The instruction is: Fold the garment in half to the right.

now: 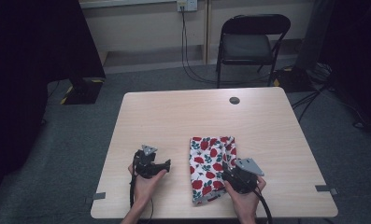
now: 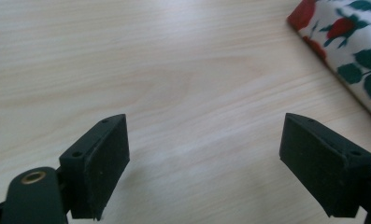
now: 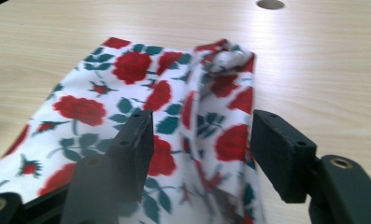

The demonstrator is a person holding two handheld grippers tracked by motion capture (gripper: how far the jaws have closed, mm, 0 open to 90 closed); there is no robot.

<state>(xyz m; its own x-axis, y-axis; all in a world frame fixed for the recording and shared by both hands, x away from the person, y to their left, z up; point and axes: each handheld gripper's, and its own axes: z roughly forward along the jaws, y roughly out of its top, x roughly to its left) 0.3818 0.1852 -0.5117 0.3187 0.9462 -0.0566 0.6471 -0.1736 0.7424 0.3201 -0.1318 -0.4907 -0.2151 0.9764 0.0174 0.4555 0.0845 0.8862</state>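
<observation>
Left gripper: mine, at about 7 o'clock on the table, jaws spread wide over bare wood, nothing between them; it points toward 3 o'clock, at the cloth.
Cloth: folded rose print, lying flat at about 5 o'clock on the table, just beside my left jaws' reach and under my right ones; its far edge is bunched into a small ridge.
Right gripper: at the cloth's near right edge, jaws apart and straddling a raised fold; the pads don't look pressed on it, so I judge the cloth loose, not pinched.
Hole: a grommet at 12 o'clock, well apart from everything.
Risk, right side: closing here I may catch only the top layer, and lifting would then pull the fold open.
Risk, left side: coming in low from 9 o'clock, my left jaw could push the edge and rumple it instead of sliding under.
Risk, both: uneven pulls would skew the stack toward the table's near edge.
</observation>
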